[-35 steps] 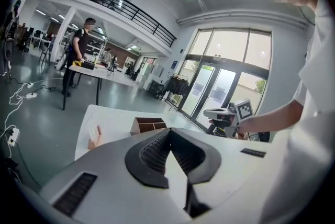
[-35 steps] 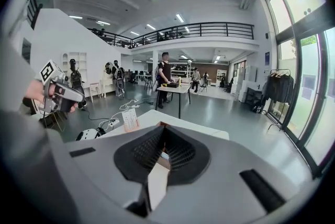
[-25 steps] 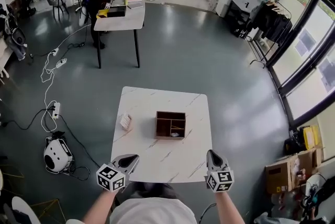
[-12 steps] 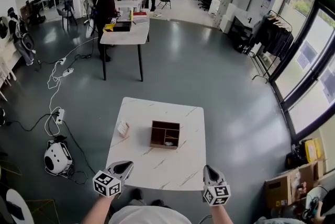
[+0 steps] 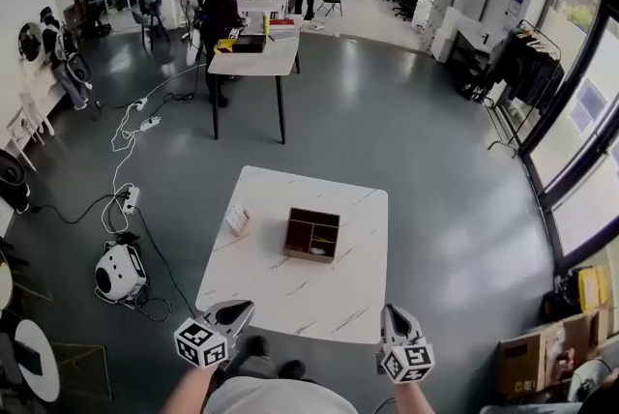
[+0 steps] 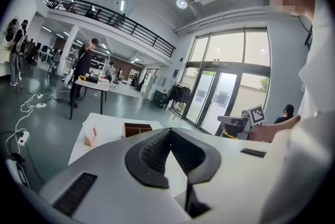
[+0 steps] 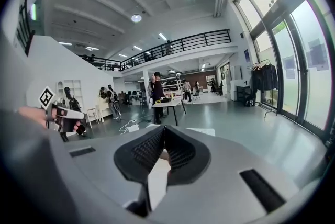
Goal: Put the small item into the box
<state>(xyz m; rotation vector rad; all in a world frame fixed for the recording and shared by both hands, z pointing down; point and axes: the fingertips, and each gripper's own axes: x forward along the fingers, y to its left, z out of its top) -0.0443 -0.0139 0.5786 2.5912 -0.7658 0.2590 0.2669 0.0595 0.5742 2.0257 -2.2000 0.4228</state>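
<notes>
A brown wooden box [image 5: 311, 235] with dividers stands near the middle of the white marble table [image 5: 280, 291]. In one of its compartments lies a small white object. A small pinkish item [image 5: 237, 221] lies on the table left of the box. Both grippers hover off the table's near edge. The left gripper [image 5: 242, 309] is shut and empty, and so is the right gripper [image 5: 392, 311]. From the left gripper view, its closed jaws [image 6: 168, 132] point toward the box [image 6: 137, 127] and the item [image 6: 90, 137]. The right gripper [image 7: 164, 127] shows nothing between its jaws.
A second table [image 5: 253, 54] with a person beside it stands farther back. Cables and a power strip [image 5: 131, 199] run along the floor at left, beside a white round device [image 5: 118, 273]. Cardboard boxes [image 5: 542, 359] sit at the lower right, and windows line the right wall.
Both grippers have drawn back from over the table's near edge to just off it. The head view now takes in more of the room. Box and item have not moved.
</notes>
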